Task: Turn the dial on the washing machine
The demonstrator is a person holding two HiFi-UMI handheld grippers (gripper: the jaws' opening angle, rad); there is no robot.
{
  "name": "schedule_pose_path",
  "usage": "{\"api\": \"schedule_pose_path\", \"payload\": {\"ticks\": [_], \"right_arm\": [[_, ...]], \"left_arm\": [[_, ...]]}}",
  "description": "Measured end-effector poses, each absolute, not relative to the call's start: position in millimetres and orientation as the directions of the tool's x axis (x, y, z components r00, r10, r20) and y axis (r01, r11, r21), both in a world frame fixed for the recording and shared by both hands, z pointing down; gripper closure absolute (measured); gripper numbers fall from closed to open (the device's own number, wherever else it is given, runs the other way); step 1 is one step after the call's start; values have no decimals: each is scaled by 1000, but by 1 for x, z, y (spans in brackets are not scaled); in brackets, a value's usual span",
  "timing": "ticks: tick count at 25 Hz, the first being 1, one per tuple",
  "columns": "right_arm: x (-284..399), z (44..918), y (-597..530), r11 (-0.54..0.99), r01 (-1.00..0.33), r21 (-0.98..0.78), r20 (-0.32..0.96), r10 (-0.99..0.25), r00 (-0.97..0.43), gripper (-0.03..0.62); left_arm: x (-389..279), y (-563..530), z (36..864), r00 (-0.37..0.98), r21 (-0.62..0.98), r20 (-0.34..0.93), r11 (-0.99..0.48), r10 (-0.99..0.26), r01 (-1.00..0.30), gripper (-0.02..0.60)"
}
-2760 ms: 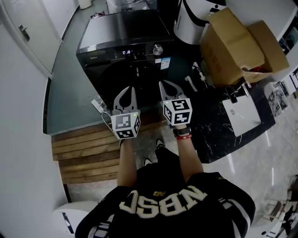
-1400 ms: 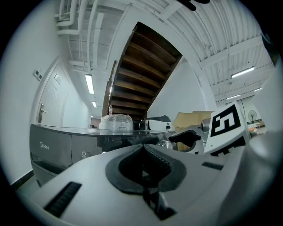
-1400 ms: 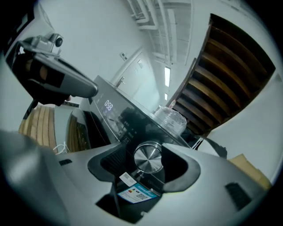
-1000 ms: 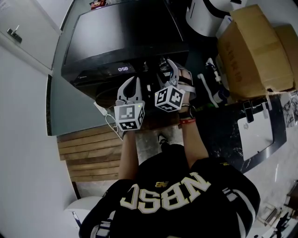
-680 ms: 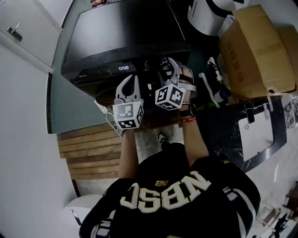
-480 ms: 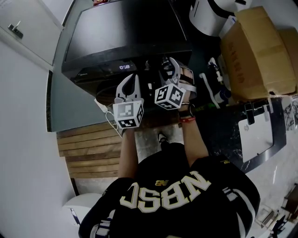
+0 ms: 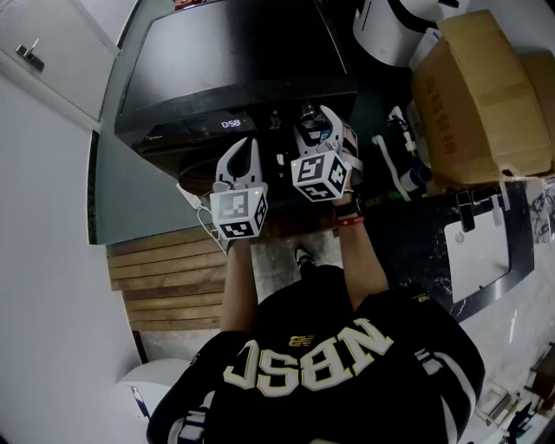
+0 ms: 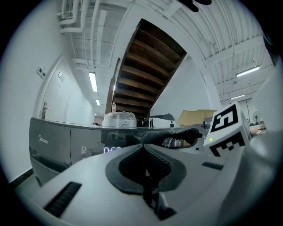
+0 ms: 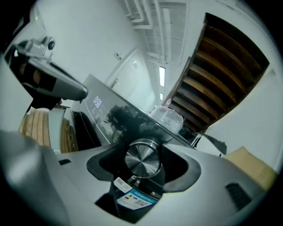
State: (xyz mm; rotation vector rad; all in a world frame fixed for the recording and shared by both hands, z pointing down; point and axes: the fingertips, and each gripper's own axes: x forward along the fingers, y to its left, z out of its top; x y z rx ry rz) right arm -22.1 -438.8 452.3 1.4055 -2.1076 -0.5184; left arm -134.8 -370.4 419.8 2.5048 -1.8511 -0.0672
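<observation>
The black washing machine (image 7: 225,61) stands in front of me, its lit display (image 7: 230,125) on the front panel. The silver dial (image 9: 142,160) sits between the two jaws of my right gripper (image 9: 143,171), whose dark pads lie against its sides. In the head view the right gripper (image 7: 314,120) is at the dial (image 7: 309,111) on the panel's right part. My left gripper (image 7: 243,149) hangs just left of it, in front of the panel, shut with nothing in it (image 8: 143,148).
A large cardboard box (image 7: 473,95) stands to the right of the machine, and a white round appliance (image 7: 390,22) behind it. Wooden slats (image 7: 165,277) lie on the floor at the lower left. A white door (image 7: 43,61) is on the left, and a blue-and-white sticker (image 9: 132,198) sits under the dial.
The right gripper came up to the panel and took the dial between its jaws; over the last half second its marker cube rolled. The left gripper barely moved.
</observation>
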Motion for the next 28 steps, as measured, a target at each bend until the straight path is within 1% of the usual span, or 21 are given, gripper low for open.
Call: {"api": "schedule_pose_path", "payload": {"ticks": [2, 13, 22, 25, 28], "right_arm": [[-21, 451, -439, 388, -747, 539, 227, -922, -315, 324], [-21, 450, -440, 393, -766, 508, 224, -920, -322, 322], [-17, 449, -440, 392, -828, 401, 206, -919, -336, 322], [-15, 449, -441, 389, -868, 308, 194, -919, -343, 322], [-9, 450, -444, 377, -919, 119, 179, -918, -353, 322]], "left_arm": [[-135, -370, 420, 292, 45, -18, -292, -956, -955, 568], [-134, -368, 418, 290, 41, -19, -291, -957, -956, 568], [-133, -366, 414, 291, 41, -25, -292, -956, -956, 568], [-135, -365, 413, 289, 44, -28, -290, -957, -956, 568], [-137, -364, 413, 286, 46, -30, -287, -958, -957, 568]]}}
